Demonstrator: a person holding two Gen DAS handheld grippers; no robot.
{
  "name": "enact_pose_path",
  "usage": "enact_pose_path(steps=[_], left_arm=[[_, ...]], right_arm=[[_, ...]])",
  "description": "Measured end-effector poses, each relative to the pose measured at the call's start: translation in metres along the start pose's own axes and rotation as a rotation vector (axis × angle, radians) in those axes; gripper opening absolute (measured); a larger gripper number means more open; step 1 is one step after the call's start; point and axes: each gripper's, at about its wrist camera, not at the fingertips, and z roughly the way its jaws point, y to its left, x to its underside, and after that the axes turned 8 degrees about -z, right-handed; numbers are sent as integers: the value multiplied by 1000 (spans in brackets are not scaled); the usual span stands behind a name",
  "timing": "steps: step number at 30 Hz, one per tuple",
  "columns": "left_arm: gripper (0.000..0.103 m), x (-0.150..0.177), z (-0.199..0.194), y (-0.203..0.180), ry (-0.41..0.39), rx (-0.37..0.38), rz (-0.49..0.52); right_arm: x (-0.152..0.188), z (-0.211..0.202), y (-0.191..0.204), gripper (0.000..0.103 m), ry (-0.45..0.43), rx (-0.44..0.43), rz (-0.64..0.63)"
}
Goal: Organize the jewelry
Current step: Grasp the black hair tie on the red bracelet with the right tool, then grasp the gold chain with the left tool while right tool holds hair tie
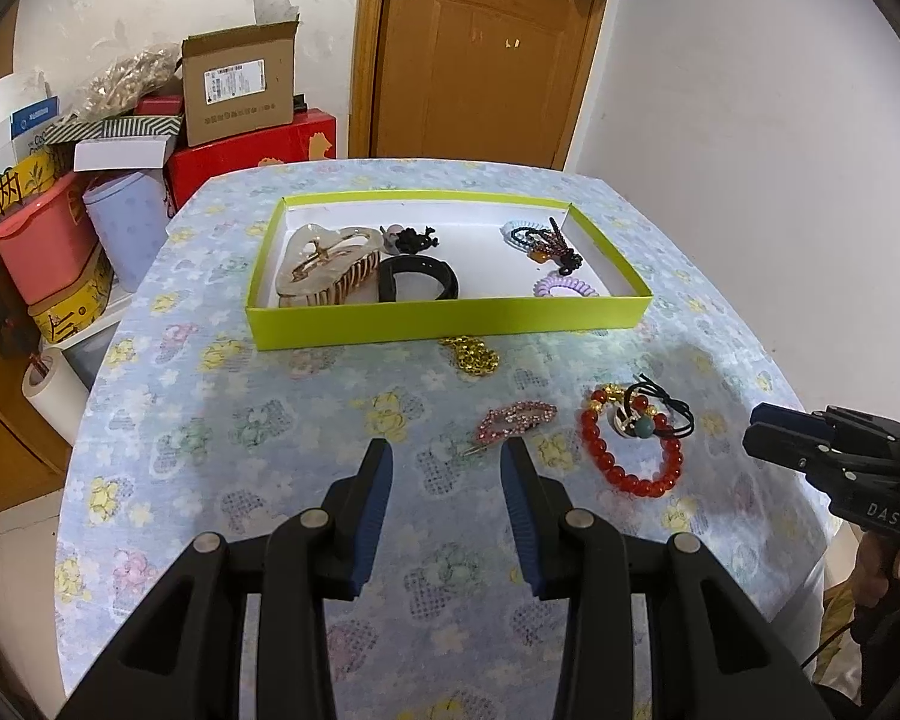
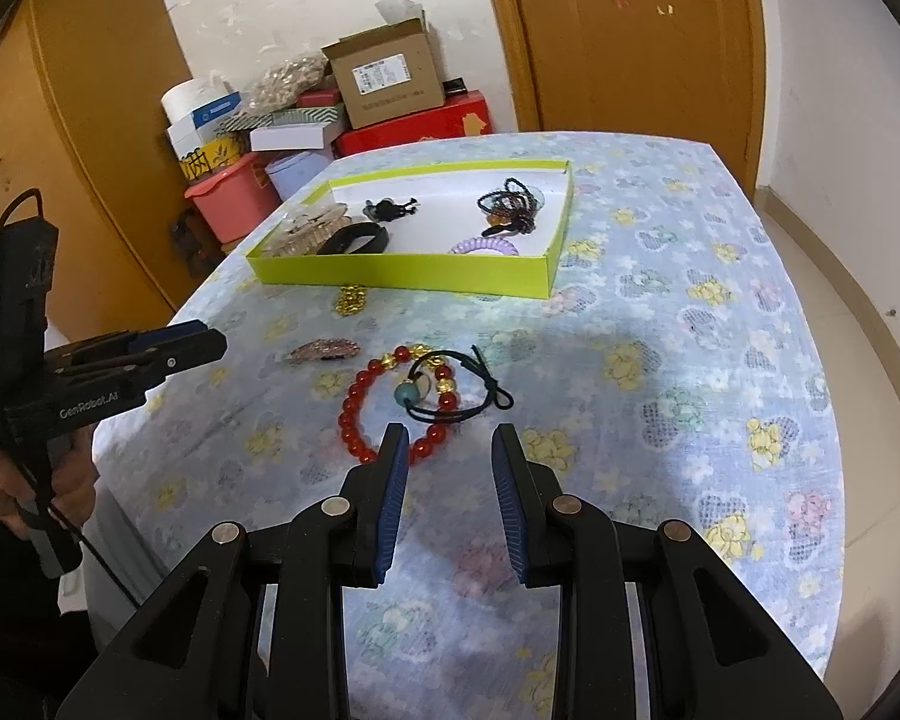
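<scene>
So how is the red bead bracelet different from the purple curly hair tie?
The bracelet lies on the tablecloth outside the green box; the purple tie is already inside the box. The bracelet is a string of round red beads with some gold ones; the tie is one plain coil. A black hair tie lies across the bracelet; nothing lies on the purple one. Both are rings.

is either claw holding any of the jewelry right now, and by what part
Nothing is held. The left claw and right claw are both open and empty above the table.
</scene>
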Motion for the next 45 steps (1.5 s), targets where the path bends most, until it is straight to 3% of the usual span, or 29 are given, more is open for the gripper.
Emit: enact_pose_path(steps=[15,20,23,25,35,39,45], left_arm=[[39,-31,40,-5,25,15,-33],[39,-40,61,-7,59,22,-52],[39,-43,74,-9,79,21,-60],[39,-46,83,-11,93,16,-63],[39,-47,101,-28,94,-41,4],[31,-41,101,-37,75,-104,78],[15,-41,99,-40,85,-101,114]], right_arm=[[-11,39,-17,28,63,-59,114],[-13,50,-20,19,84,-68,148],[-16,54,-20,5,89,-55,149],[-17,57,-20,2,98,-39,142],[-19,54,-19,0,78,15,93],[-20,48,-21,0,58,13,93],[-19,44,-23,0,44,7,101]])
